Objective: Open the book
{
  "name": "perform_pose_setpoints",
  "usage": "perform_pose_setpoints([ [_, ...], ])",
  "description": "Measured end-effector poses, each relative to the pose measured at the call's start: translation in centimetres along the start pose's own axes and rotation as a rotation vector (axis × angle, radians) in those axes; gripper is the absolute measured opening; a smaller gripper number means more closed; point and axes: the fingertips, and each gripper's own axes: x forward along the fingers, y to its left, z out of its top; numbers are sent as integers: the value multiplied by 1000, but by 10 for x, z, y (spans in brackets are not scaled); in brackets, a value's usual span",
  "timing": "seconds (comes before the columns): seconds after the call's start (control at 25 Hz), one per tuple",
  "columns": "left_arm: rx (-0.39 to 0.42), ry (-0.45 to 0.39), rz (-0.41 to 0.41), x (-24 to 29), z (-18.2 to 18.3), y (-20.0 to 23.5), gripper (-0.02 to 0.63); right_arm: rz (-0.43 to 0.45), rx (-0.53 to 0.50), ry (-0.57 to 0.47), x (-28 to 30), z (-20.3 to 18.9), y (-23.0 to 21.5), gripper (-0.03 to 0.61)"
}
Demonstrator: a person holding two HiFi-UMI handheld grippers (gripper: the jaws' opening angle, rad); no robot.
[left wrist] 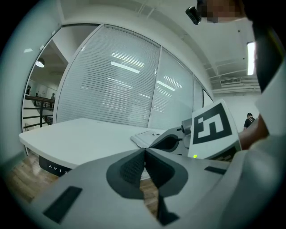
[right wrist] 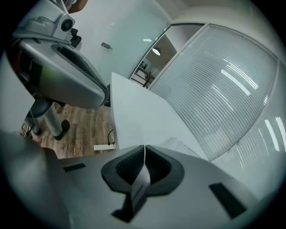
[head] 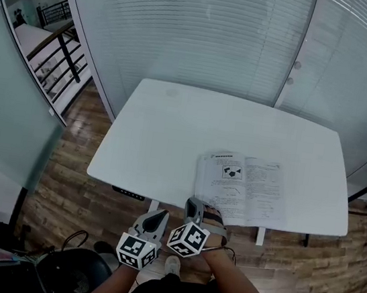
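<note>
Nearest you, just off the table's near edge, your left gripper hangs over the wooden floor. Its jaws are pressed together with nothing between them. Your right gripper sits just beside it, at the table's near edge, tips meeting the near left corner of the book. Its jaws are also closed, pad against pad. A pale strip shows in the slot behind the pads in the right gripper view, and you cannot tell what it is or whether the tips touch the paper.

The book lies open and flat on the table's near right part, printed pages with diagrams facing up, its lower edge along the table's near edge. Beyond the table's far edge stands a glass wall with blinds.
</note>
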Motion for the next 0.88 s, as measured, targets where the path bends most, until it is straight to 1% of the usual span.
perform_pose_setpoints([
  [0.08,3,-3,6,-1,0,0,14,10,23,-70,-9,14,4,25],
  [0.16,2,-6,11,-2,0,0,14,26,57,-144,-22,28,6,94],
  [0.2,0,-10,14,-2,1,0,14,28,78,-176,-29,33,5,106],
  [0.28,-8,-16,15,-1,1,-2,14,17,121,-224,-45,38,-3,98],
  [0.4,-14,-17,16,2,1,-7,14,-10,183,-270,-68,40,-23,90],
  [0.48,-11,-19,14,4,3,-12,14,-19,245,-301,-84,40,-39,84],
  [0.52,-7,-21,11,5,5,-16,14,-18,289,-317,-92,39,-48,67],
  [0.6,3,-23,2,10,11,-27,14,-21,389,-349,-107,30,-68,51],
  [0.72,15,-18,-18,29,23,-47,14,-48,519,-401,-127,10,-113,27],
  [0.8,17,-11,-36,41,25,-59,14,-55,581,-454,-139,-3,-136,6],
  [0.88,19,-5,-50,47,25,-68,14,-68,632,-486,-147,-19,-147,6],
])
